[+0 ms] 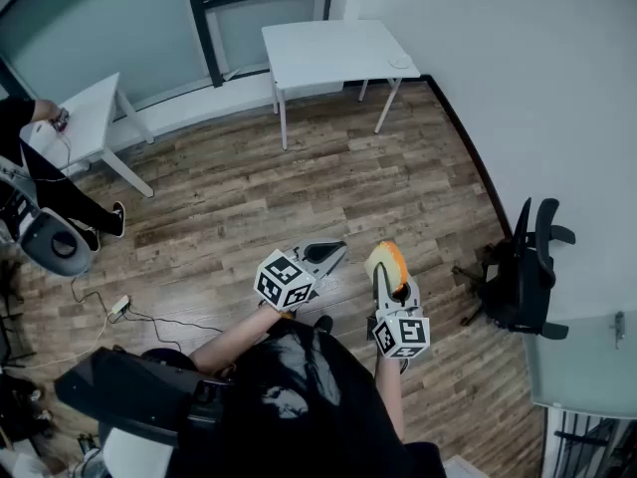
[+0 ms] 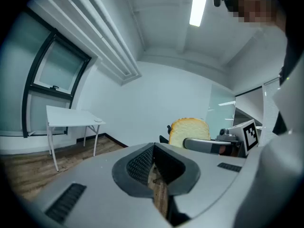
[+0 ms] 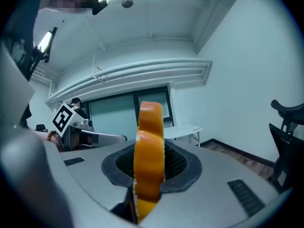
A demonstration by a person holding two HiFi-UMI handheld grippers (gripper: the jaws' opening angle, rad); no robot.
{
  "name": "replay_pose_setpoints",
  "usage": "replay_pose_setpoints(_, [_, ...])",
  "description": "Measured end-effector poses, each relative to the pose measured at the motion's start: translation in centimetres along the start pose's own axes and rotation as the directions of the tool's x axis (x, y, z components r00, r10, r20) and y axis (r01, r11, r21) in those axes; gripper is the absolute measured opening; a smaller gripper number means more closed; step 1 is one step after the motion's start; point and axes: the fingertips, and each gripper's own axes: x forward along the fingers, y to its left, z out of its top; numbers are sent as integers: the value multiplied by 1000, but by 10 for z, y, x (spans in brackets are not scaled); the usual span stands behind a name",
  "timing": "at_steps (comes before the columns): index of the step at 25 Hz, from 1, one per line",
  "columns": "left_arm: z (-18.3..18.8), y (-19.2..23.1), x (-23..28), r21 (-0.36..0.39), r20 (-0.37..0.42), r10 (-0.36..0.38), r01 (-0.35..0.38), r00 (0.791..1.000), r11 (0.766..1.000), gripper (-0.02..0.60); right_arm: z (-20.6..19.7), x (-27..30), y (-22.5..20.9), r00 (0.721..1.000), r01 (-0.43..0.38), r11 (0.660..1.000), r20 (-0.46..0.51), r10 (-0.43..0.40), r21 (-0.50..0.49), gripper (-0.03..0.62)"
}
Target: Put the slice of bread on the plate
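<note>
My right gripper [image 1: 384, 270] is shut on the slice of bread [image 1: 388, 260] and holds it upright in the air over the wooden floor. In the right gripper view the bread [image 3: 149, 146] shows edge-on, its orange-brown crust pinched between the jaws of the right gripper [image 3: 149, 177]. The left gripper view shows the bread's pale face [image 2: 189, 130] off to the right. My left gripper [image 1: 336, 251] hovers just left of it, jaws together with nothing between them; the same left gripper [image 2: 153, 149] shows closed in its own view. No plate shows in any view.
A white table [image 1: 333, 53] stands by the far wall, another white table [image 1: 90, 118] at the left beside a person [image 1: 45, 192]. A black office chair [image 1: 523, 277] is at the right. A cable and power strip [image 1: 117, 307] lie on the floor.
</note>
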Motion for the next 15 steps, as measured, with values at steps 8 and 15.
replay_pose_setpoints(8, [-3,8,0,-18,-4,-3,3,1000,1000,3,-5,5,-3,1000,20,1000,-14,-20,0,98])
replay_pose_setpoints(15, [-5,21,3,-36,-12,-22,21,1000,999,3,-12,23,-4,1000,2,998,-16,-1,57,100])
